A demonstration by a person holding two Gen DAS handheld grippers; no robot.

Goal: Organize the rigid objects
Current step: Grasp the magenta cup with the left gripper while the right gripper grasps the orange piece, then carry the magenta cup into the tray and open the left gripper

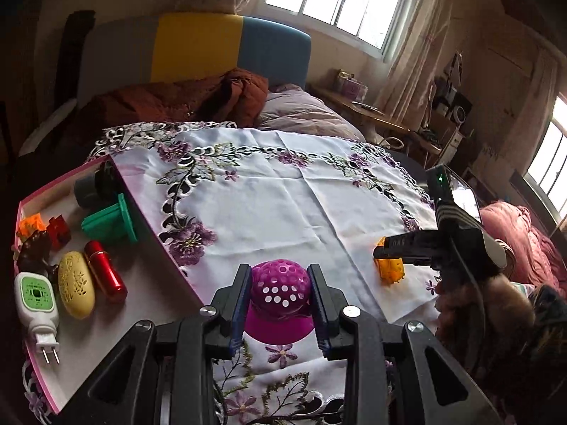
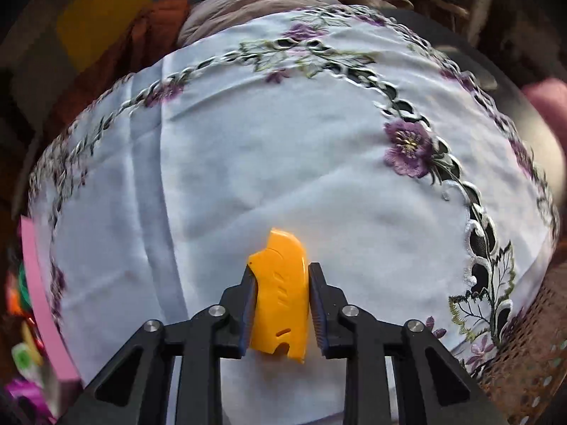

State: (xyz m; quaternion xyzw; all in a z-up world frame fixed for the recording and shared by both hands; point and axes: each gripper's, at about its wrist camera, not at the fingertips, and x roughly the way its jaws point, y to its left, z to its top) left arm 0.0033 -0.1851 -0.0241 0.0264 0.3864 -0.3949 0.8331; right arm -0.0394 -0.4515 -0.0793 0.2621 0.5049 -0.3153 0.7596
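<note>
A purple perforated dome (image 1: 280, 294) hangs just above the embroidered white cloth (image 1: 283, 194), and my left gripper (image 1: 279, 272) is shut on its sides. To the right, a yellow plastic piece (image 1: 389, 272) lies on the cloth with my right gripper (image 1: 398, 248) pointing down over it. In the right wrist view the yellow plastic piece (image 2: 280, 290) fills the gap of the right gripper (image 2: 280, 269), and both pads press its sides. At the left stands a pink-rimmed box (image 1: 141, 283) with several sorted items.
Inside the box lie a red cylinder (image 1: 105, 271), a yellow oval case (image 1: 76, 285), a white and green plug-in device (image 1: 35, 297), a green spool (image 1: 110, 223) and grey and black rolls (image 1: 94, 186). A bed with brown bedding (image 1: 184, 99) lies beyond the table.
</note>
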